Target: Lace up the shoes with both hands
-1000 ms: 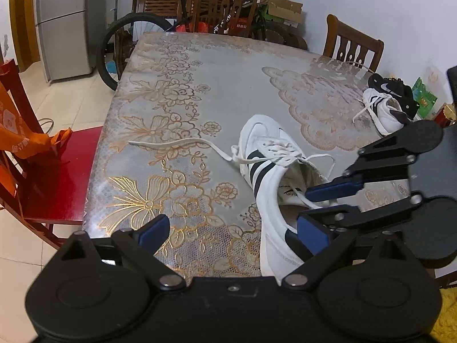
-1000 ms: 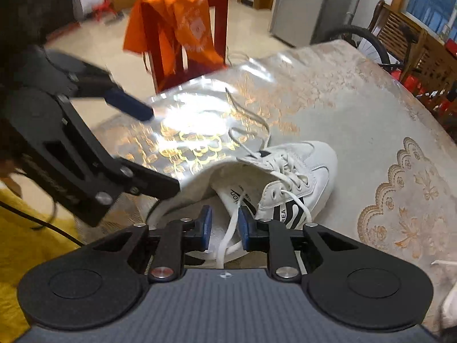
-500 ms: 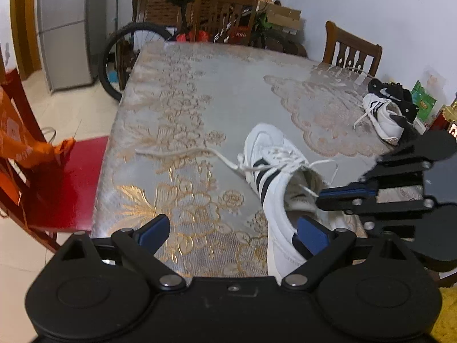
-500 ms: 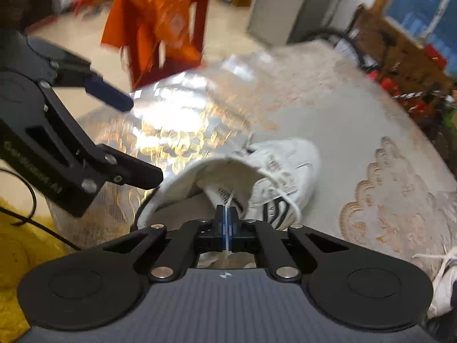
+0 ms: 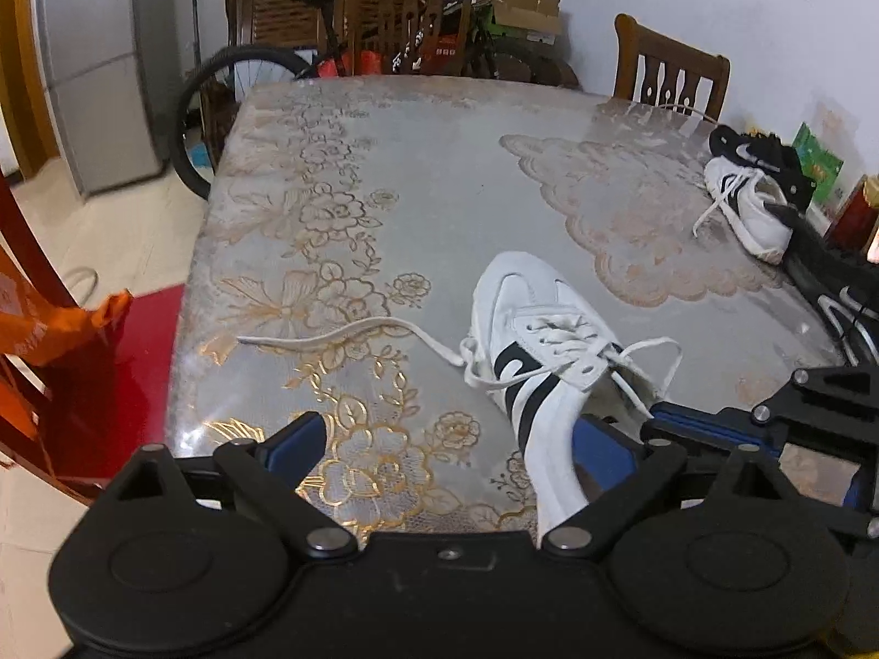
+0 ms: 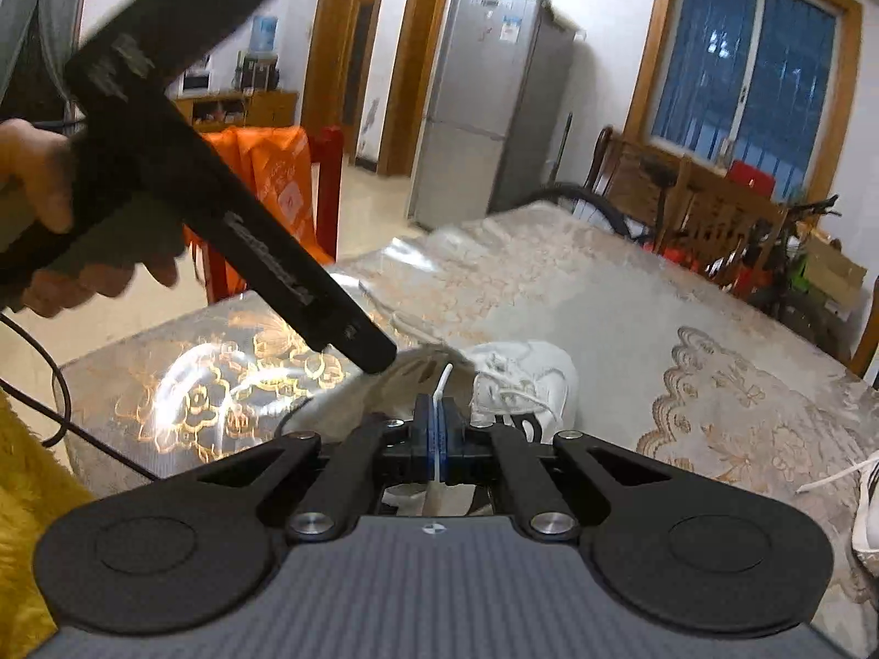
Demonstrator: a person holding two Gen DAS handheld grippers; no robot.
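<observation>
A white shoe with black stripes (image 5: pixel 544 340) lies on the floral table (image 5: pixel 384 192), toe pointing away. One white lace end (image 5: pixel 329 338) trails left across the table. The other lace end (image 6: pixel 438 423) is pinched in my right gripper (image 6: pixel 437 428), which is shut on it just behind the shoe's heel. In the left wrist view that right gripper (image 5: pixel 659 418) comes in from the right, with the lace looping to it from the top eyelets. My left gripper (image 5: pixel 448 439) is open; its right finger (image 5: pixel 599 450) sits inside the heel opening. A hand (image 6: pixel 49 208) holds it.
A second white shoe (image 5: pixel 752 208) and a black shoe (image 5: pixel 763 159) lie at the table's far right, another dark shoe (image 5: pixel 846 285) nearer. A red chair with an orange bag (image 5: pixel 60 324) stands left of the table. Wooden chairs, a bicycle and a fridge stand beyond.
My right gripper has shut on the lace end and then tilted upward, drawing the lace taut. The left gripper stays open and has shifted a little along the table edge.
</observation>
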